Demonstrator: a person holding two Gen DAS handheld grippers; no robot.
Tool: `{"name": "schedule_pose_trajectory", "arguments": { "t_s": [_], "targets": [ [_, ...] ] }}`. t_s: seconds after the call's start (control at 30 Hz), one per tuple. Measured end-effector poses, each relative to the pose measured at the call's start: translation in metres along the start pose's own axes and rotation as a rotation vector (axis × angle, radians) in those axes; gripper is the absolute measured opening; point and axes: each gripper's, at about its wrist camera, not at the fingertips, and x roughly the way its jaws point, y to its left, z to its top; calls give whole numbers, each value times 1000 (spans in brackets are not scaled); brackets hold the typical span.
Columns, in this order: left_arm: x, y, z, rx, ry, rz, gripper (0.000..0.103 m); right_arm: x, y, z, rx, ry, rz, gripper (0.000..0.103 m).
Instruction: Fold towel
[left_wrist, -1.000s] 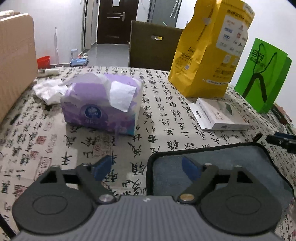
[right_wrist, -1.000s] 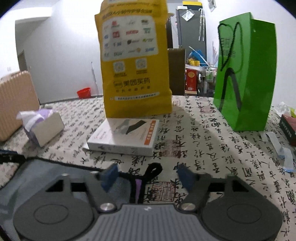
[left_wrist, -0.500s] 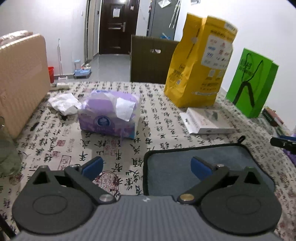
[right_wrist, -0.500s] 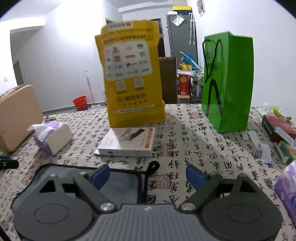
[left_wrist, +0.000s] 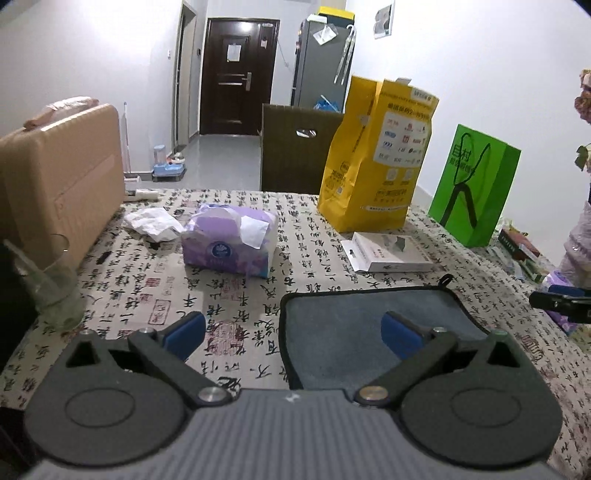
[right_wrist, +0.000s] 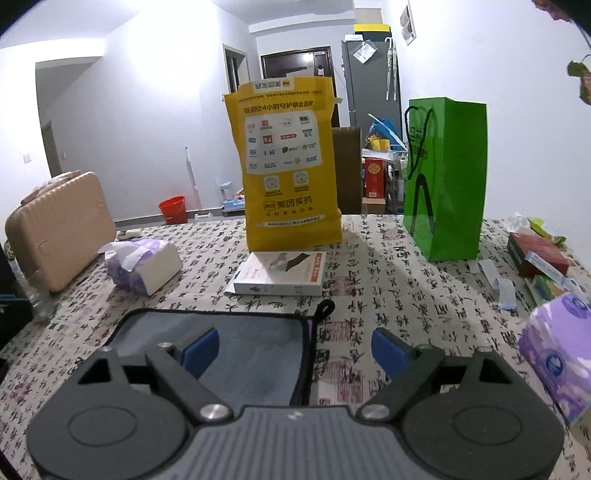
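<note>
**A:** Left wrist view?

**B:** The left gripper (left_wrist: 293, 332) hangs wide apart, holding nothing, over the left edge of the grey towel (left_wrist: 354, 321), which lies flat on the counter (left_wrist: 110, 266). I'd close low on the black hem, then lift evenly. Beyond the towel, the green bag (left_wrist: 476, 184) reads "目村".

**A:** Right wrist view?

**B:** The right gripper (right_wrist: 295, 349) gapes wide and empty over the towel's (right_wrist: 240, 343) right edge. Behind the towel, the yellow bag (right_wrist: 288, 166) reads "美团买药".
</note>
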Motion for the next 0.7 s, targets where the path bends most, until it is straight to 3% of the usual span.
{"name": "schedule_pose_trajectory", "arguments": {
  "t_s": [0.53,0.7],
  "targets": [
    [-53,-21,-41,-9,-10,-19,103,-74,10,-38,-8,-41,21,90],
    [-83,-29,-59,12,-67,-40,103,-98,13,-53,-14,-66,21,90]
  ]
}}
